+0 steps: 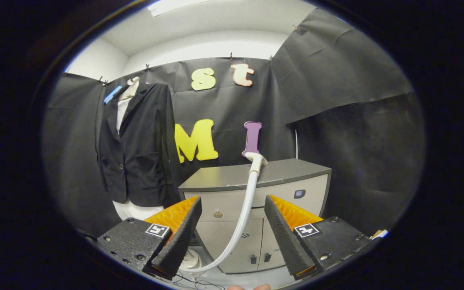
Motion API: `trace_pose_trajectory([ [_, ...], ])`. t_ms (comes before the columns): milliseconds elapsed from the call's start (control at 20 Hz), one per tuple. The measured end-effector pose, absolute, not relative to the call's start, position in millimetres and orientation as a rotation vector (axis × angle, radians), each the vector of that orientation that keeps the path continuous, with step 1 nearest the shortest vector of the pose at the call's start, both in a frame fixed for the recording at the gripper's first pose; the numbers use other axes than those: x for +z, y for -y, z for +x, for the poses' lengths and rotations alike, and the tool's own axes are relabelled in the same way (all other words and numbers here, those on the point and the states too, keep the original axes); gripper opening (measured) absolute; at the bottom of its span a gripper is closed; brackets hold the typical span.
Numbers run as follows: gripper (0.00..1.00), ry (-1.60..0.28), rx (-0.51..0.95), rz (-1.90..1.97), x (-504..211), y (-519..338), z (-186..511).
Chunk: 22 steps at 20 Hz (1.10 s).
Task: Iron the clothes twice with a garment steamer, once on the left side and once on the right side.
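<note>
A black blazer (139, 149) over a white shirt hangs on a form against the booth wall, well beyond my left finger. A white steamer hose (245, 209) curves up from a white base (191, 259) low behind my left finger, passing between my two fingers. It ends in the white steamer head (256, 159), which stands at the top of a grey cabinet (232, 179) ahead. My gripper (233, 199) is open, its fingers wide apart and some way short of the hose and head, holding nothing.
The grey cabinet has drawers and doors (252, 241) facing me and stands right of the blazer. Thin cables (193, 282) lie on the floor near the steamer base. Black cloth walls close in the back and right side.
</note>
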State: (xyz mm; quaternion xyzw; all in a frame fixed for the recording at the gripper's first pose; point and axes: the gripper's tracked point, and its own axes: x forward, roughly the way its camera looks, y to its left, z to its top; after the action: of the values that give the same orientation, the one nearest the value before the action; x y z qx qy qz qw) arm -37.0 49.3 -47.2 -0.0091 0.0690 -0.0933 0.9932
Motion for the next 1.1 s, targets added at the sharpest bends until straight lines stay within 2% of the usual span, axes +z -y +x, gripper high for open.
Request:
trace_pose_trajectory([
  [400, 0.98, -0.125, -0.133, -0.028, -28.6, -37.5, -3.9],
  [600, 0.98, -0.223, -0.132, 0.018, -38.8, -12.6, 34.8],
  [850, 0.98, -0.244, -0.118, -0.005, -24.7, 13.9, 88.6],
  [1100, 0.98, -0.33, -0.161, 0.066, -10.4, 47.8, 140.3],
])
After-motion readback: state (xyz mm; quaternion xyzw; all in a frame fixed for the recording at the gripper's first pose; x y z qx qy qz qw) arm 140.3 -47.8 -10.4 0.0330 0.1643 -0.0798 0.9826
